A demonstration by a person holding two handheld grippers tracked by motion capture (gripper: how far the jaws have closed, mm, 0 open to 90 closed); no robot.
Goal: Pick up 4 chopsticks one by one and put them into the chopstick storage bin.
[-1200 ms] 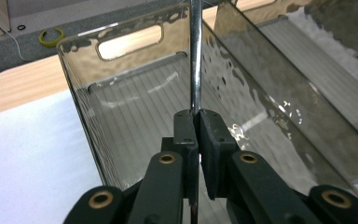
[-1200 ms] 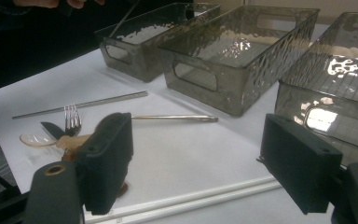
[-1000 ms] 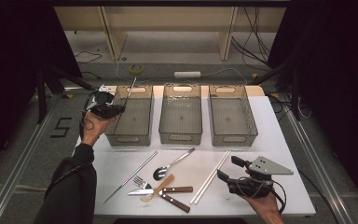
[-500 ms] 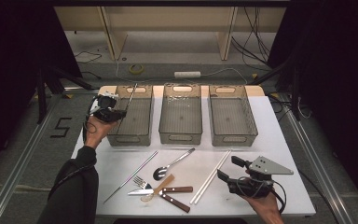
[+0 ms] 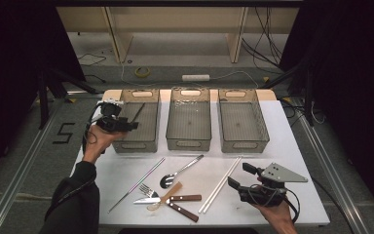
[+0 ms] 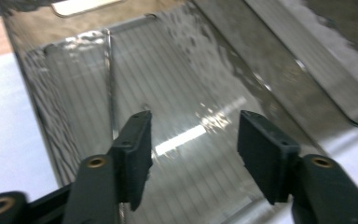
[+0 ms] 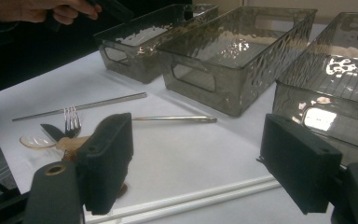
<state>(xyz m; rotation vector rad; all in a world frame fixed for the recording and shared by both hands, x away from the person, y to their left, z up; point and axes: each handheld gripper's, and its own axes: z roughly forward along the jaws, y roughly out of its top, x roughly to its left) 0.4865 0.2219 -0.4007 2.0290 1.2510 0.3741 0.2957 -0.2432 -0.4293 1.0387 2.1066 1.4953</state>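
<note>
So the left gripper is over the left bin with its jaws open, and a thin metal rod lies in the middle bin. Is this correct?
Not quite. The thin metal rod lies in the left bin, not the middle bin; the high view shows it. The rest holds: the left gripper is over the left bin, and its jaws, which have just been opening, stand open with nothing between them.

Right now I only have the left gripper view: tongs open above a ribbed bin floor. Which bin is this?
Observer: The leftmost bin of three in a row. The left tongs have just been opening, with nothing between them.
Operator: Other two bins?
Observer: The middle bin and right bin both look empty in the high view.
Operator: And the right hand?
Observer: The right tongs are open near the table's front, beside the white chopsticks, holding nothing.
</note>
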